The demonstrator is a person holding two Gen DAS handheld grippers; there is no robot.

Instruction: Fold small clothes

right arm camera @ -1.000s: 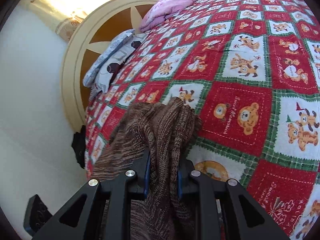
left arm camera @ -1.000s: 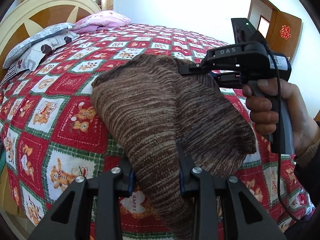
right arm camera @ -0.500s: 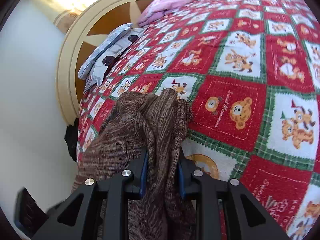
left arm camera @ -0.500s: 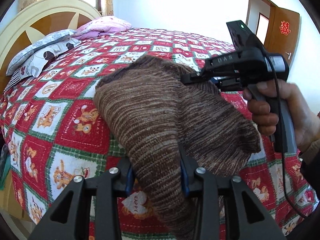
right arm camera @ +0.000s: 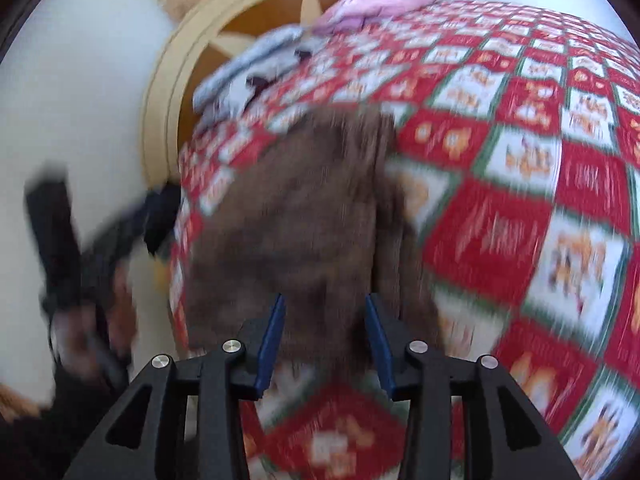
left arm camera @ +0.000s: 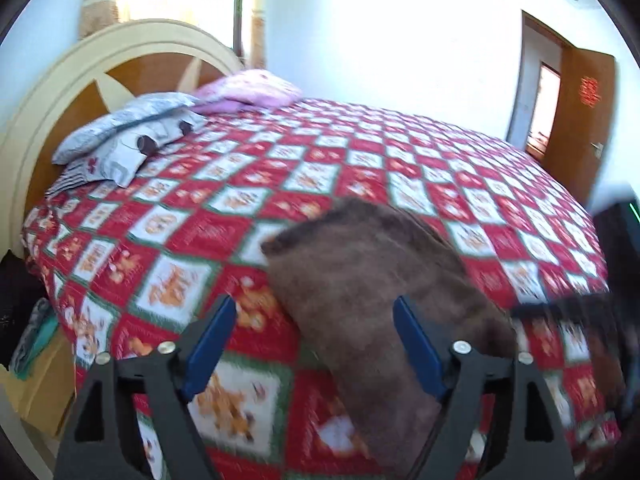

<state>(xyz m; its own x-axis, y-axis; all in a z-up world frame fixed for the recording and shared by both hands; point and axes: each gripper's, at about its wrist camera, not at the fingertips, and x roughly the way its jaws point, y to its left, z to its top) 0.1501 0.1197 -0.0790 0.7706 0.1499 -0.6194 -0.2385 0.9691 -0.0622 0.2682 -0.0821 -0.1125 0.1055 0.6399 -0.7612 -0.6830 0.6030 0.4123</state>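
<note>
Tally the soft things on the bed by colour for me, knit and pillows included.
Brown: 1, the brown knit garment
Pink: 1, the pink pillow
Grey and white patterned: 1, the grey pillow
Red patchwork: 1, the quilt
Total: 4

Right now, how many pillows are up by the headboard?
2 that I can make out: a grey patterned pillow nearest the headboard's left side, and a pink pillow just right of it. Blur could hide another beneath.
</note>
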